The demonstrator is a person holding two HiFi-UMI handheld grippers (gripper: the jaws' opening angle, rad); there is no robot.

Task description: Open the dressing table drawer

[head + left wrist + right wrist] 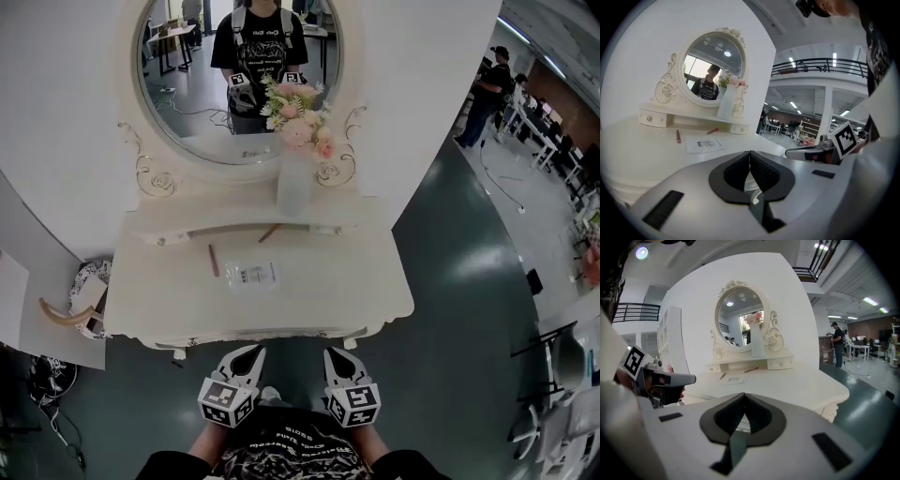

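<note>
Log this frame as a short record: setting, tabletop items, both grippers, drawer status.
setting: white dressing table with oval mirror
tabletop: vase of pink flowers, clear packet, two thin sticks
left gripper: jaws together, empty, short of the table's front edge
right gripper: jaws together, empty, beside the left one, also short of the edge
drawers: small shelf drawers shut; none seen pulled out

Counter (356, 281) cream-white; mirror frame (155, 173) same, curled scrollwork. Vase (293, 187) frosted white. Flowers (298, 117) pink, white, green leaves. Pencil (213, 260), second pencil (269, 233) reddish-brown. Packet (251, 275) clear, black print. Floor (459, 309) glossy dark green. Left gripper (251, 351), right gripper (332, 353): black fingers (234, 366), black-and-white square-patterned cubes.
</note>
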